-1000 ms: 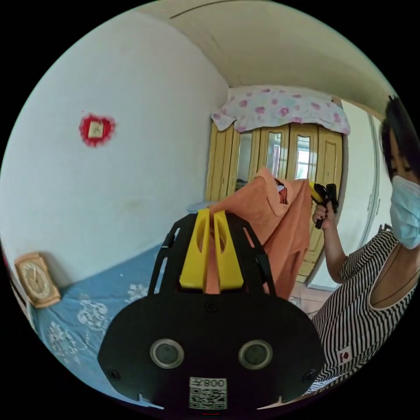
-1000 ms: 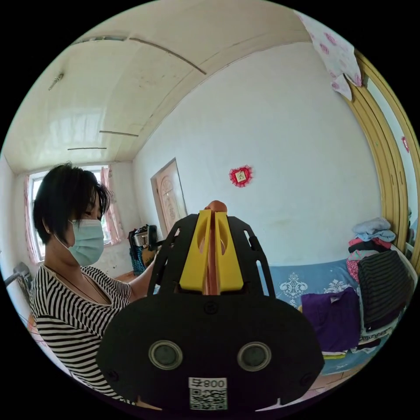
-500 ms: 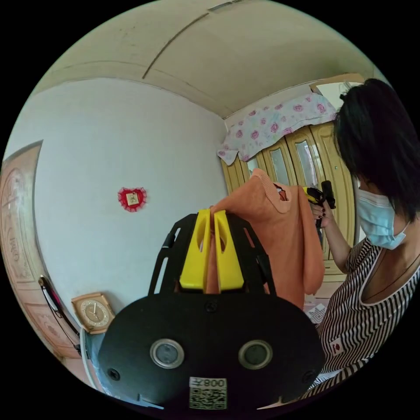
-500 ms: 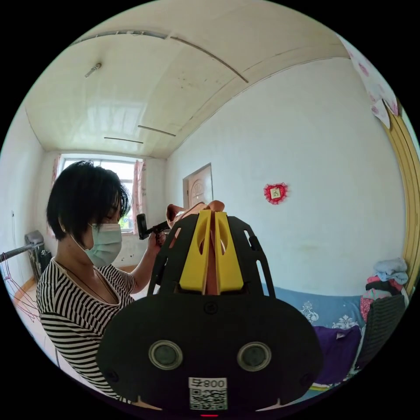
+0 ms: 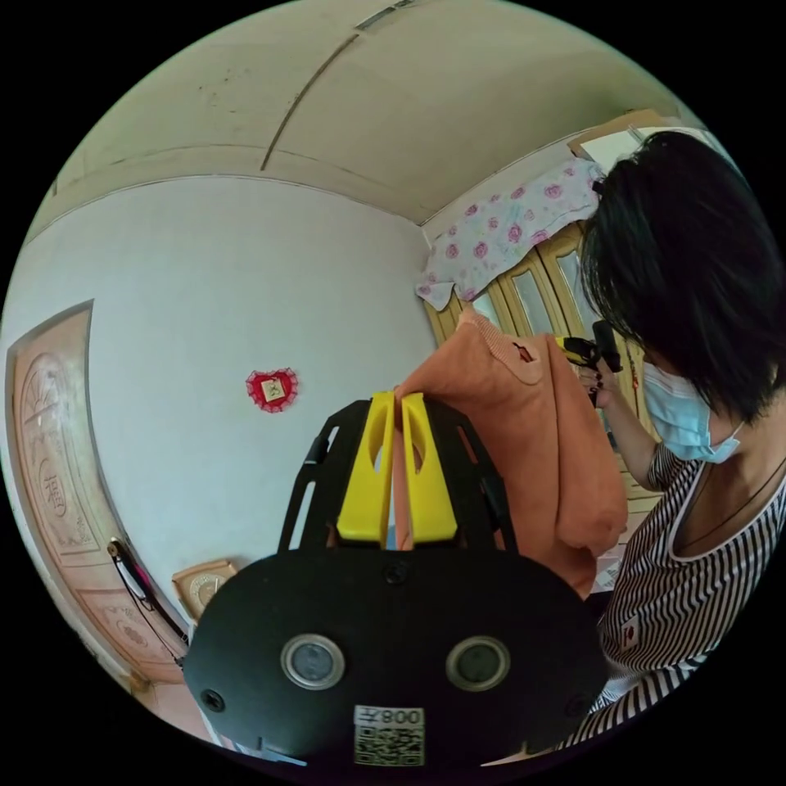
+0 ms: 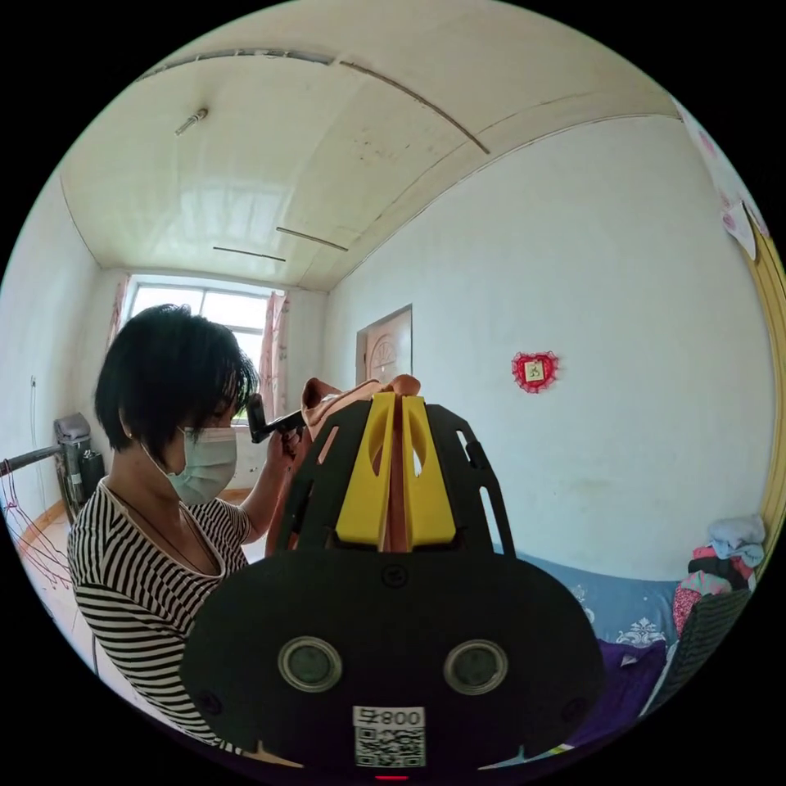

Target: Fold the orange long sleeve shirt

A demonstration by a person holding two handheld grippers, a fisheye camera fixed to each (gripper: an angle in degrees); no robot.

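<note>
The orange long sleeve shirt [image 5: 524, 426] hangs in the air, held up high between both grippers. My left gripper [image 5: 396, 401] is shut on one shoulder of it, orange cloth pinched between the yellow jaws. In the left gripper view the right gripper [image 5: 583, 350] holds the far shoulder in the person's hand. In the right gripper view my right gripper [image 6: 397, 401] is shut on a fold of the orange shirt [image 6: 327, 397]. The left gripper [image 6: 270, 424] is at the shirt's far side there.
A person in a striped top [image 6: 139, 573] and a face mask stands close behind the shirt. A blue patterned bed [image 6: 622, 610] carries a purple garment [image 6: 618, 679] and a pile of clothes [image 6: 729, 548]. A yellow wardrobe [image 5: 532, 303] and a door [image 5: 49, 475] line the walls.
Both grippers have risen and tilted upward with the shirt, so more ceiling shows. The shirt hangs closer to the person, and the bed has dropped out of the left gripper view.
</note>
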